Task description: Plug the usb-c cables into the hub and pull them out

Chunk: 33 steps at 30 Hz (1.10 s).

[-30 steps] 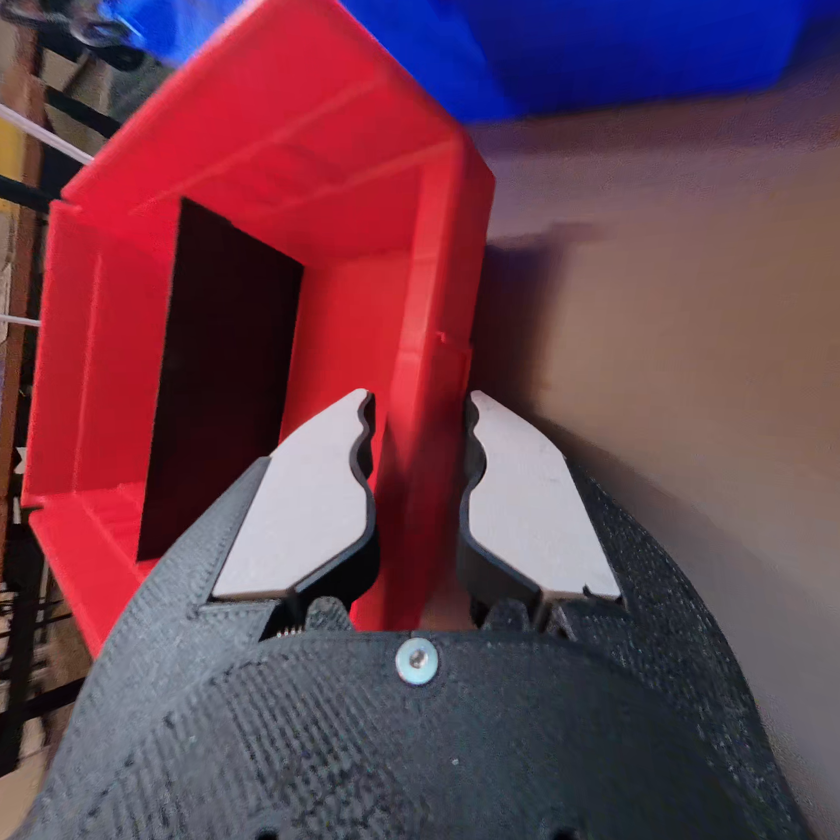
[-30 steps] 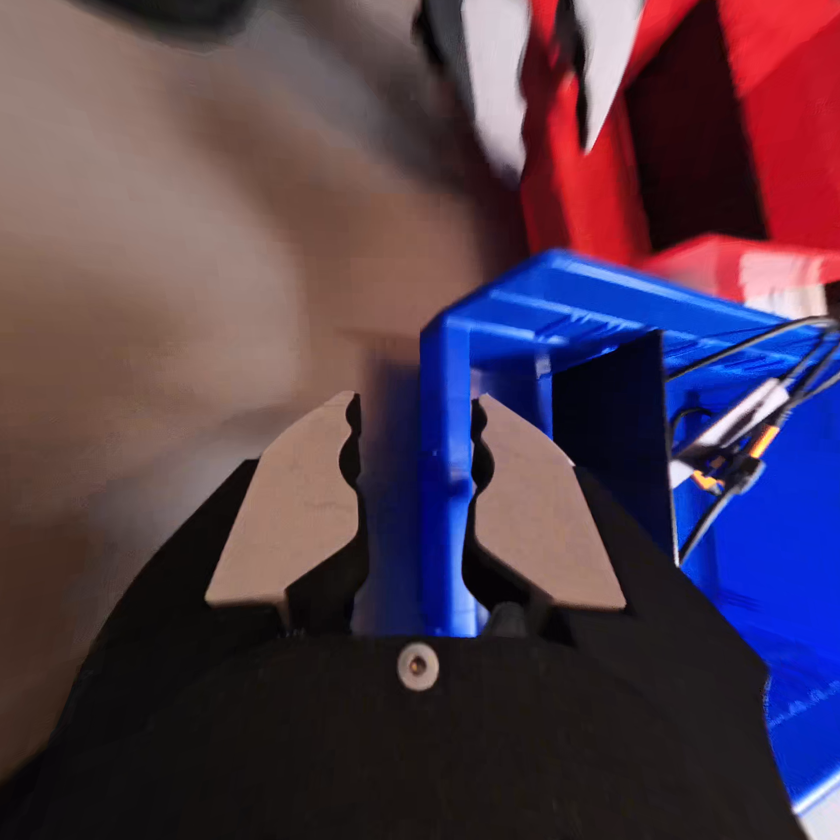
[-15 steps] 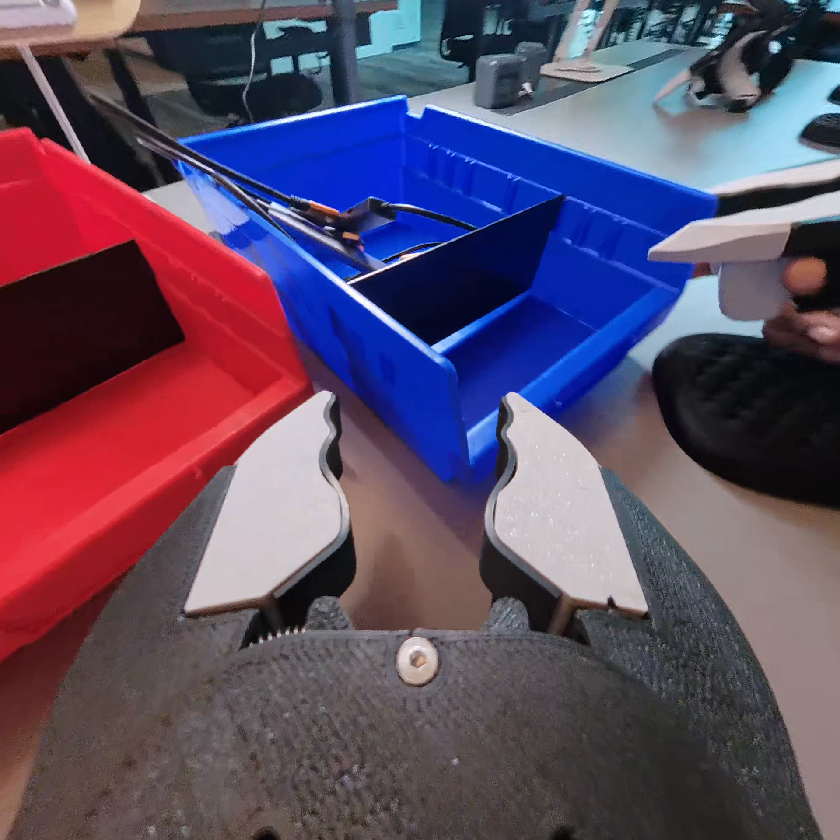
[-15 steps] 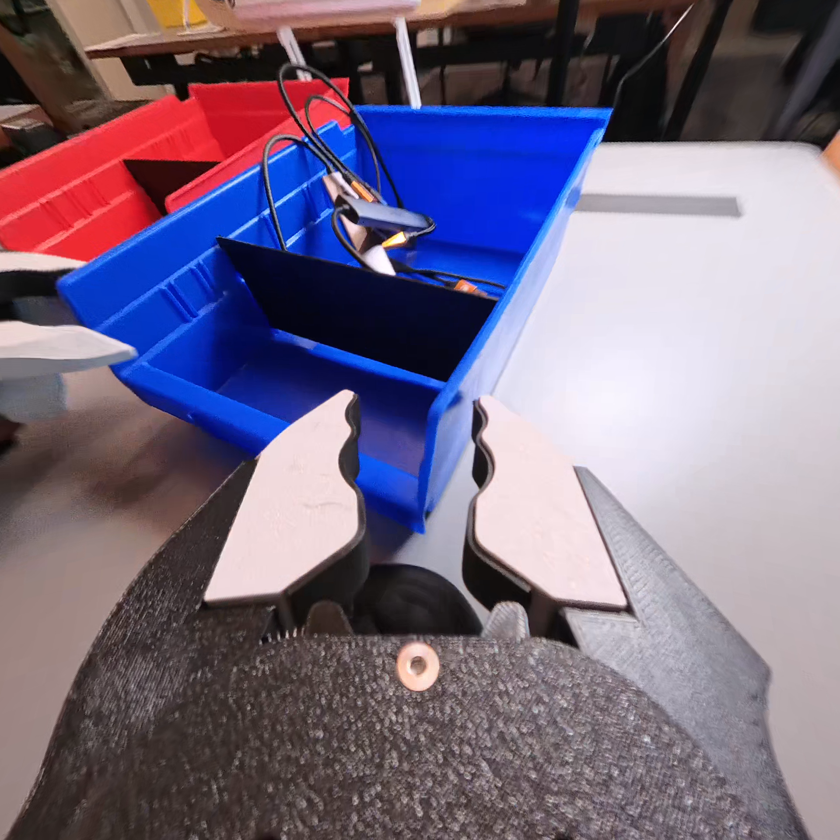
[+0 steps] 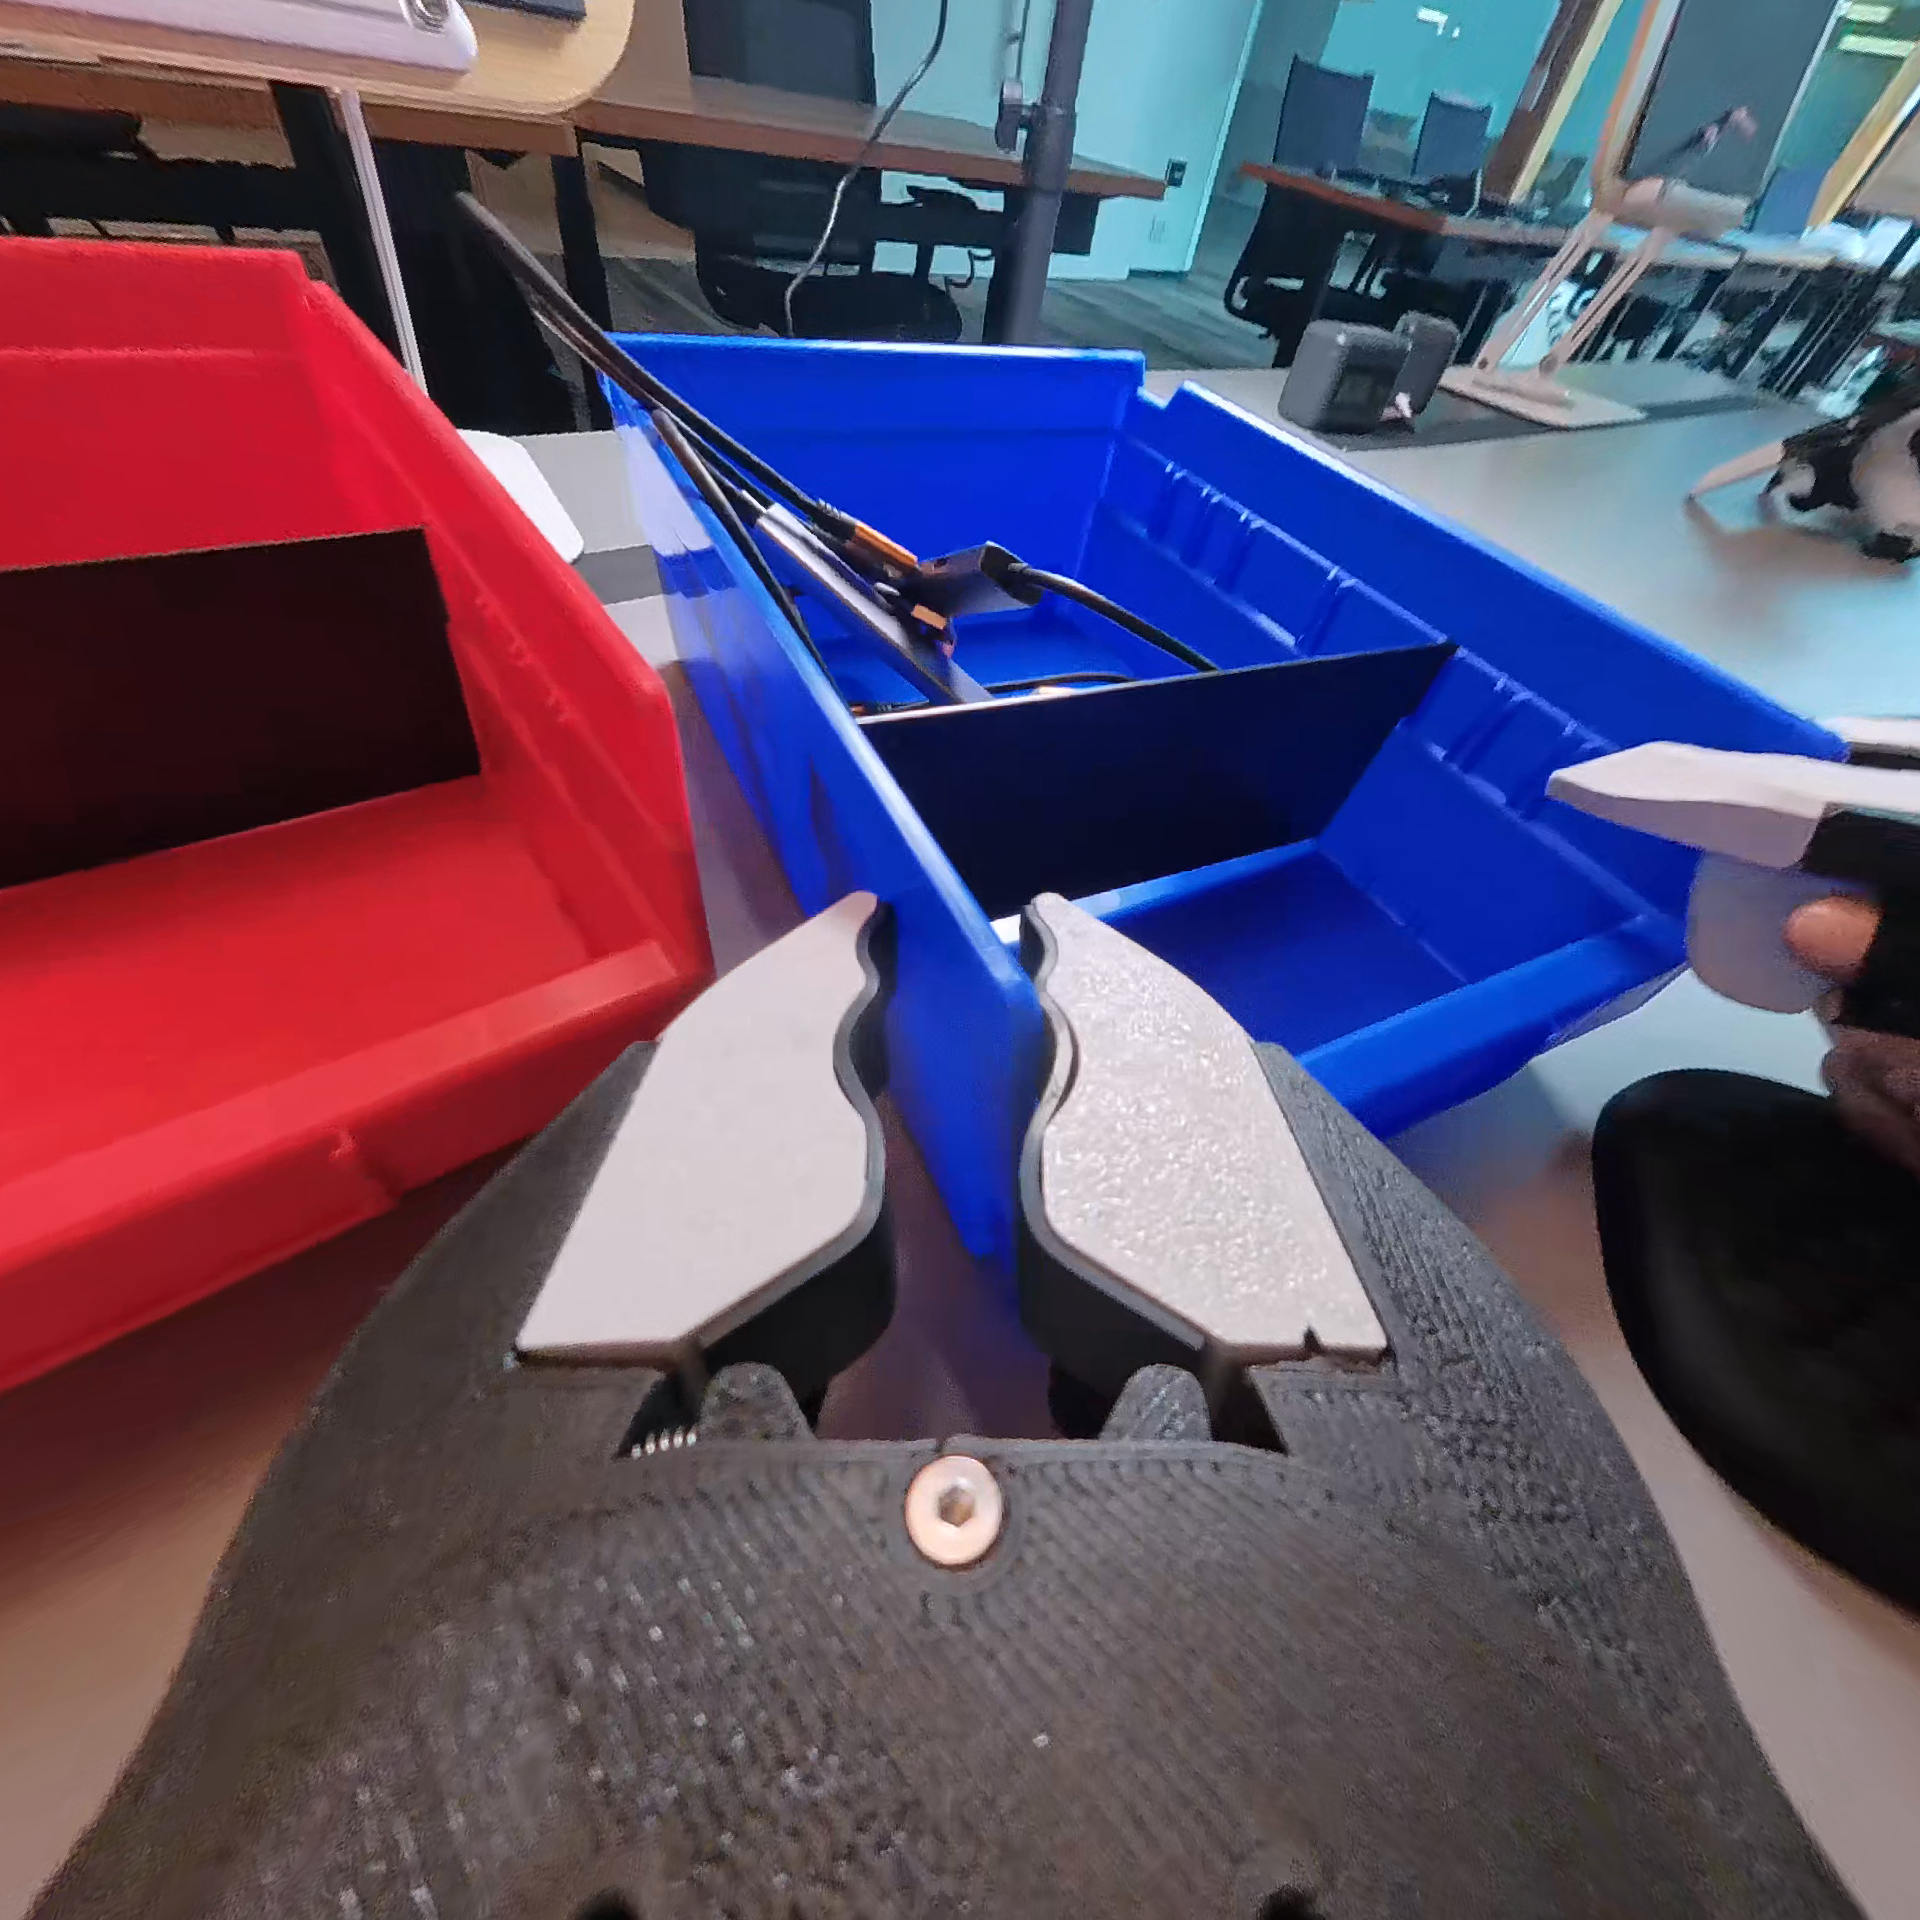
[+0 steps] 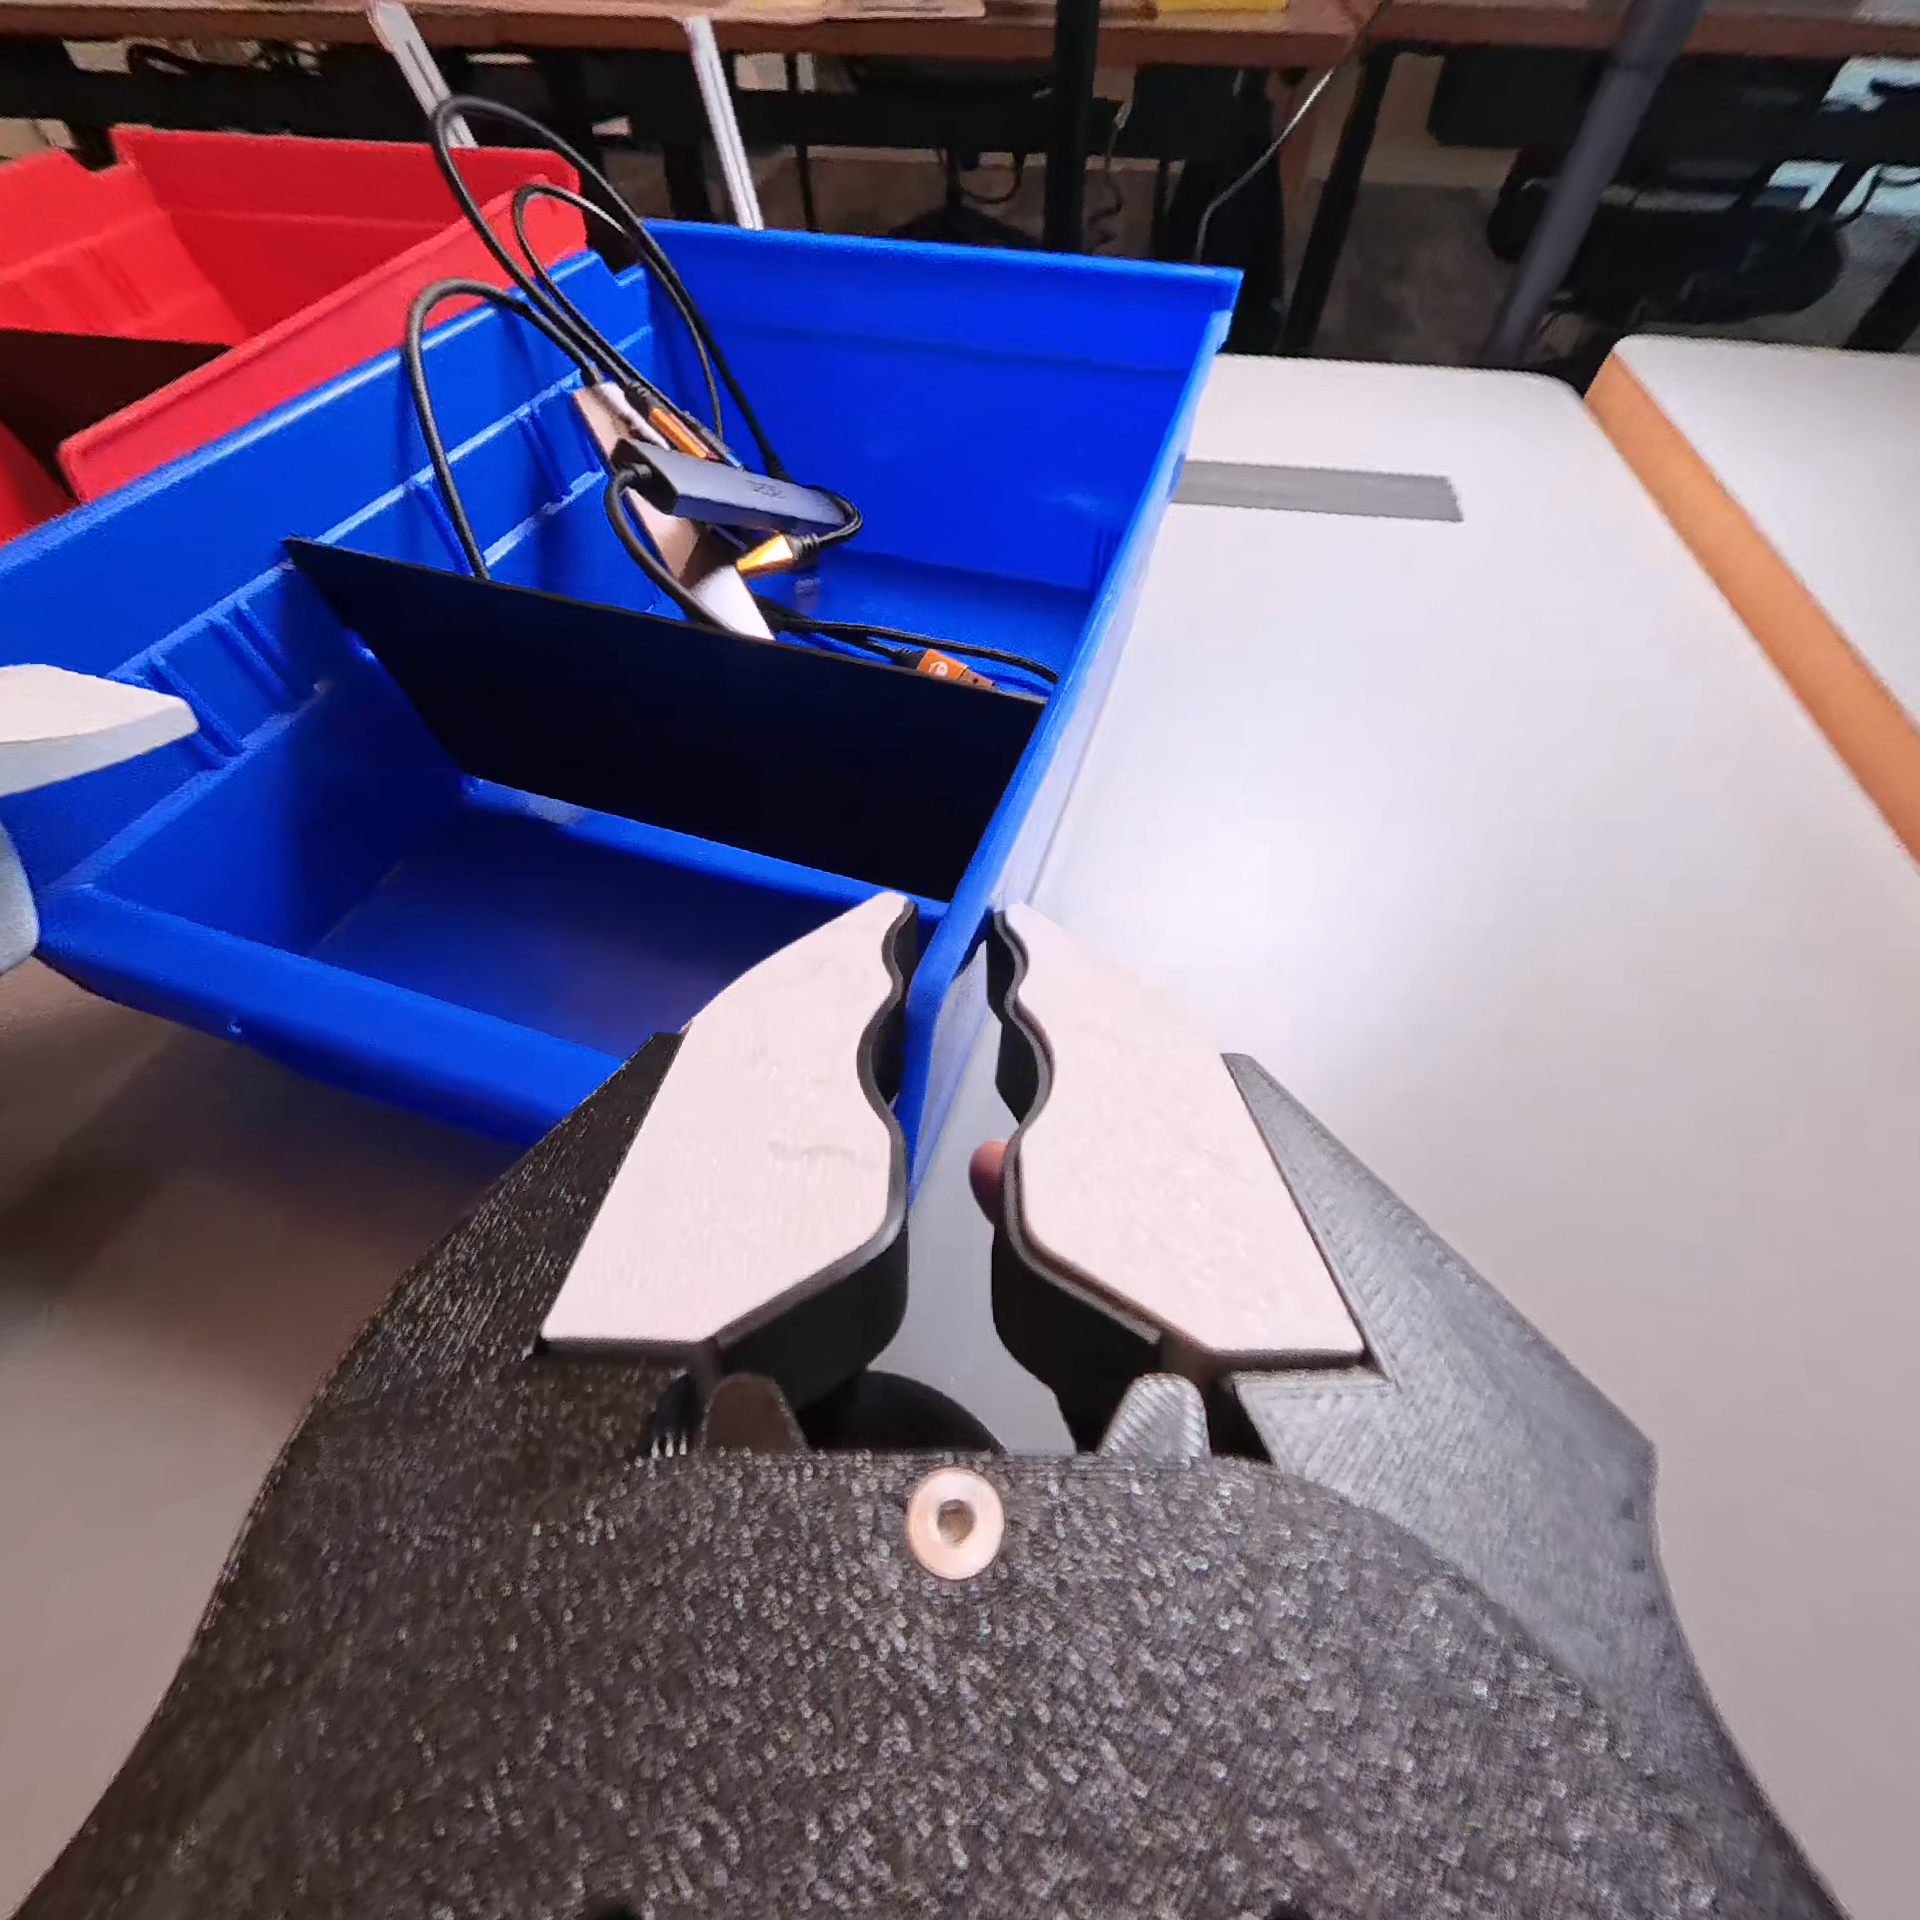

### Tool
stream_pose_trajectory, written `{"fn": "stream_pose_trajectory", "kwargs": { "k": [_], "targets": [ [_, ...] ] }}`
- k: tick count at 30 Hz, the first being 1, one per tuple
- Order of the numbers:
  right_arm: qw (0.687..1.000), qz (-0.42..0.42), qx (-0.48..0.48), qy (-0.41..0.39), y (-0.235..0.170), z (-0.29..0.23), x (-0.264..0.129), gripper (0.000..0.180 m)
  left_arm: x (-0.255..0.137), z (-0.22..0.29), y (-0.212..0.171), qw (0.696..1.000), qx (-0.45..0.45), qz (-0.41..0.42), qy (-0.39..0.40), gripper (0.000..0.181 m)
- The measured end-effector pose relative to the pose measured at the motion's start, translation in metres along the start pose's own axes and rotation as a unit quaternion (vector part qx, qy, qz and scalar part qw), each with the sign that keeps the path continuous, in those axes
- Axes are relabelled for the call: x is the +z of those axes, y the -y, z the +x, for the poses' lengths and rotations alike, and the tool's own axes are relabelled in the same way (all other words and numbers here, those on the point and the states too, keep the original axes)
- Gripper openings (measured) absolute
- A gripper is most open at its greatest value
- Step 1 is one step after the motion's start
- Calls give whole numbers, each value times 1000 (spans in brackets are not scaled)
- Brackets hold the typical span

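1. Evidently a two-handed hold on the blue bin (image 6: pixel 935 343): the left tongs (image 5: pixel 951 961) straddle the bin's near left corner wall and the right tongs (image 6: pixel 951 966) straddle the near right corner wall, one finger inside and one outside each.
2. Tongs' state: both pairs are narrowed to a small gap with the blue wall between the fingers. They look pinched on the wall, though the actual contact is hidden behind the pads.
3. My reading of why: gripping both front corners would steady or drag the bin closer, since the task's things sit at its far end, out of easy reach.
4. Where the task's things are: the hub (image 6: pixel 758 501), a slim dark bar, lies in the far compartment behind the black divider (image 6: pixel 665 717), propped at a tilt. The cables (image 6: pixel 499 260) loop up over the bin's rim; orange-collared plugs (image 6: pixel 769 556) show near the hub.
5. The near compartment looks bare. Nothing has been lifted out yet, so I judge the plugging not begun.
6. A red bin (image 5: pixel 260 935) stands just beside the blue one on the left, both on a grey table (image 6: pixel 1403 831).
7. Hard to tell: whether any plug is seated in the hub, and how many cables there are. The divider hides the compartment floor, and the red bin's far half is screened by its own dark divider.
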State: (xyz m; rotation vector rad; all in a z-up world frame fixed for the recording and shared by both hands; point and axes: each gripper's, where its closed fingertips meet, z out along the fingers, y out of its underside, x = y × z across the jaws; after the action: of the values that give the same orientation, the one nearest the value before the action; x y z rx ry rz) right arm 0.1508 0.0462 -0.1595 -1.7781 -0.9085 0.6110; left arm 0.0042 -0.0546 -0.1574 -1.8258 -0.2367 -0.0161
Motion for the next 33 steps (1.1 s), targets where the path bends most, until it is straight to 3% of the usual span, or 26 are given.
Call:
{"fn": "stream_pose_trajectory", "kwargs": {
  "k": [5, 10, 14, 19, 27, 33],
  "targets": [
    [998, 52, -14, -16, 19, -1, -26, 12, -13, 11, 19, 999, 26, 30, -6, 22],
    [994, 107, -36, 0, 75, -24, -60, 14, -53, 14, 70, 995, 51, 83, -2, 21],
    [985, 152, -66, 48, 125, -77, -66, 15, -105, -19, 109, 989, 51, 129, 45, 21],
    [970, 179, -91, 137, 163, -181, -43, 16, -188, -93, 130, 972, 25, 183, 147, 18],
    [947, 143, -109, 266, 146, -364, 17, 17, -310, -230, 97, 932, -12, 176, 317, 13],
    [942, 60, -108, 311, 83, -438, 73, 17, -332, -305, 26, 922, -57, 118, 365, 11]
  ]
}}
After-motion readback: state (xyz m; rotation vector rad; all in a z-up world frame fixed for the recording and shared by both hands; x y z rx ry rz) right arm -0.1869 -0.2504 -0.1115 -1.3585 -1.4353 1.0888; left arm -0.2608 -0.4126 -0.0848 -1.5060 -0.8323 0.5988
